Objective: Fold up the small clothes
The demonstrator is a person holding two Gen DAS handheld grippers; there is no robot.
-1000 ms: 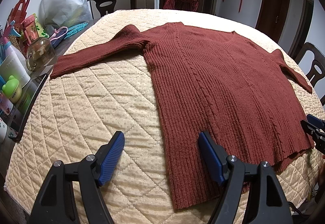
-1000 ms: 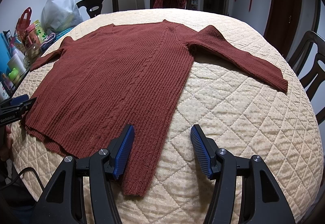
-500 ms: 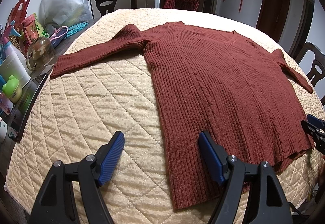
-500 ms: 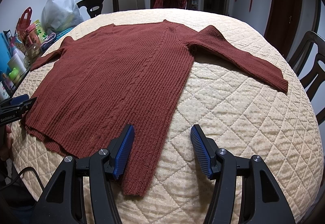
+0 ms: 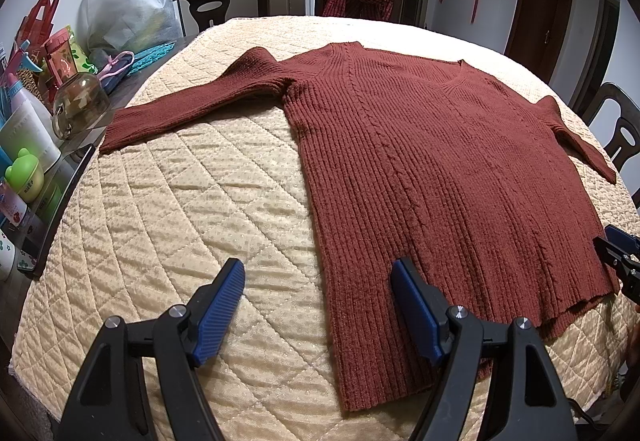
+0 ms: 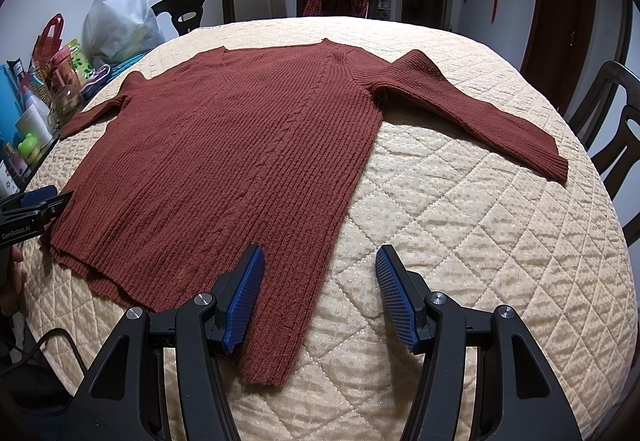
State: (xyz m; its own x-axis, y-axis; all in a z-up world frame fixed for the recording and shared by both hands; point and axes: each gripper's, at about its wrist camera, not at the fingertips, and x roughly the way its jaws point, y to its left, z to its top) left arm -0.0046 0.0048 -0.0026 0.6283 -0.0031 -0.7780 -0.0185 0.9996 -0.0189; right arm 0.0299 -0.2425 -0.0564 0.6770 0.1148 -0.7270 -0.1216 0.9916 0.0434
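- The sweater (image 5: 440, 169) lies flat and spread on the quilted worktop (image 5: 180, 209), hem at the near edge, both sleeves out sideways.
- Your left tongs (image 5: 318, 305) and right tongs (image 6: 318, 291) are both spread wide, pinching nothing, each straddling a near hem corner.
- Close too shallow and you'll likely catch only the top knit layer, so the fold drags crooked.
- Bite too deep and the quilt may lift with it.
- A wide left swing risks the glass jar (image 5: 80, 107).
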